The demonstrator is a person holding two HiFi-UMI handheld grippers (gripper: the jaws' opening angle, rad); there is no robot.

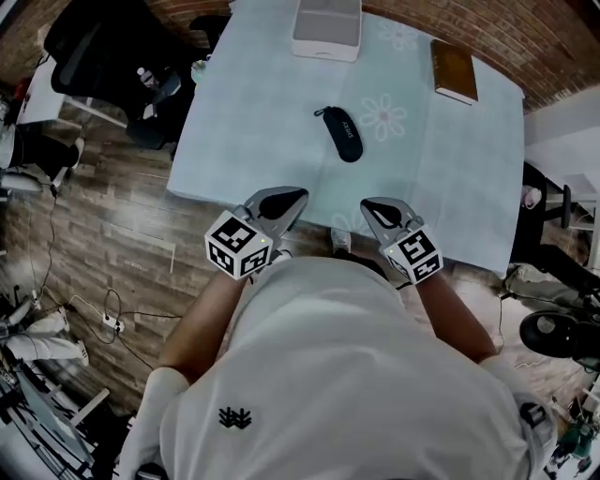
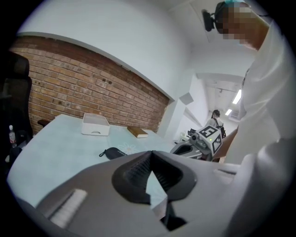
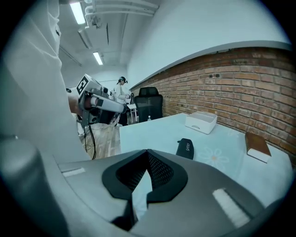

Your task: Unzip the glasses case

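A brick-walled room is shown, with a table [image 1: 234, 141] covered in a pale blue cloth printed with daisies and set on a wood-plank floor [image 1: 103, 234]. The black glasses case [image 1: 342, 133] is laid flat near the middle of the cloth and appears closed, with a small loop at its far-left end. Bare cloth is seen on every side of it, running uninterrupted from the case to the table's near edge.

A white tray [image 1: 326, 23] is placed at the far edge, well apart from the case, and a brown book [image 1: 454, 70] is laid near the far right corner, also well apart. The left gripper [image 1: 298, 195] and the right gripper [image 1: 367, 203] are held side by side just over the near edge, close to the person's body and well short of the case, with open room between them. In each gripper view the jaws are seen closed tip to tip and empty.

A black office chair [image 1: 103, 47] is stood off the far left corner, clear of the table's left edge.
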